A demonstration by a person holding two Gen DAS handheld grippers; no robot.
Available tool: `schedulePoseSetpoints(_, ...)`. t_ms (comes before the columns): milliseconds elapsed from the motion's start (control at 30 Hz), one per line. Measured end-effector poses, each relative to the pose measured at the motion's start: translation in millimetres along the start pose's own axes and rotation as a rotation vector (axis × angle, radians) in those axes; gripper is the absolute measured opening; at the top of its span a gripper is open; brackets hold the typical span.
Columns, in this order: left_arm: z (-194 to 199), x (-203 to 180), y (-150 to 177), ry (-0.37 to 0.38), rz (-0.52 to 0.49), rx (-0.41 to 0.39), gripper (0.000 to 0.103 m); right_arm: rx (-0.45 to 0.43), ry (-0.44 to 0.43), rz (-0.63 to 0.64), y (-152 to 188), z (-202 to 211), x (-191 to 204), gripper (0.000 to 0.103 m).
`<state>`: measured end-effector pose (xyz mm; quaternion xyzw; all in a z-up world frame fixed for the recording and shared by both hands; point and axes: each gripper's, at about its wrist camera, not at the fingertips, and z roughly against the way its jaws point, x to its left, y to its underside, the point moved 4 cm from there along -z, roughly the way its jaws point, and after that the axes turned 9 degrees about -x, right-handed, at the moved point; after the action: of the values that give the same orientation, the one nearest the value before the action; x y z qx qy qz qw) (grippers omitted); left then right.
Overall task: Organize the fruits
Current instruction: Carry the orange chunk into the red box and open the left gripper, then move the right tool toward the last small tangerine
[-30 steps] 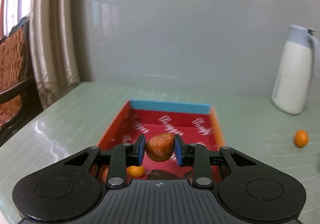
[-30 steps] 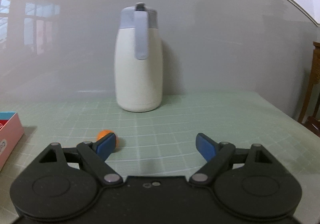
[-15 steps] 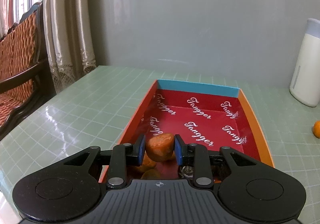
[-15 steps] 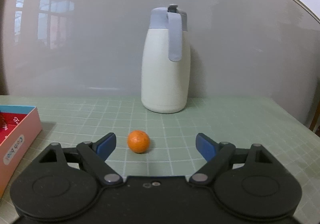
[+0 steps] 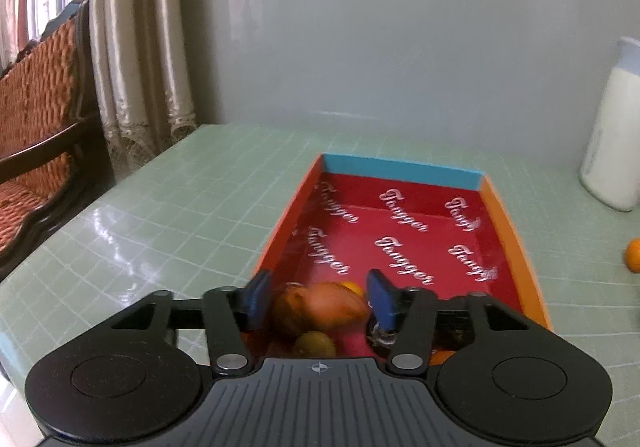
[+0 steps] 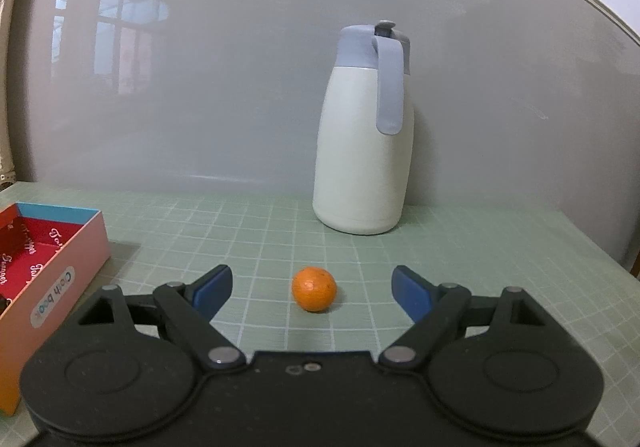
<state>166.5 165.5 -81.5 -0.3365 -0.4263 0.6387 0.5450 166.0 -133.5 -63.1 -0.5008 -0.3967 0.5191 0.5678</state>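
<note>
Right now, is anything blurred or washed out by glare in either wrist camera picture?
Left wrist view: the brownish-orange fruit between the open jaws is motion-smeared, and window glare whitens the pale green gridded table. Right wrist view: the small round orange is sharp; the grey wall bends with fisheye distortion.

The left gripper [image 5: 318, 301], jaws just opening, frees a blurred brown-orange fruit [image 5: 320, 311] over the red box [image 5: 508, 231].
</note>
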Motion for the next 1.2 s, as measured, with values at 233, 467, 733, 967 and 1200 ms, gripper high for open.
schedulePoseSetpoints(233, 32.4, -3.2, -18.0, -0.021, -0.021, -0.118, 0.101, -0.009, -0.016, 0.009, -1.9, 3.0, 5.5, 0.087)
schedulePoseSetpoints(467, 57.8, 10.1, -34.8, -0.017, 0.011, -0.151, 0.102, -0.022, -0.034, 0.026, -4.1, 8.5, 11.0, 0.087)
schedulePoseSetpoints(733, 80.3, 22.0, -31.6, -0.016, 0.026, -0.144, 0.103, -0.031, -0.053, 0.039, -6.3, 15.0, 13.4, 0.087)
schedulePoseSetpoints(967, 94.4, 21.8, -16.6, -0.024, 0.012, -0.120, 0.103, -0.031, -0.058, 0.038, -6.6, 20.2, 10.9, 0.087)
schedulePoseSetpoints(1200, 105.3, 2.1, -2.6, 0.004, -0.019, -0.105, 0.103, -0.033, -0.049, 0.044, -6.0, 27.2, 1.9, 0.087)
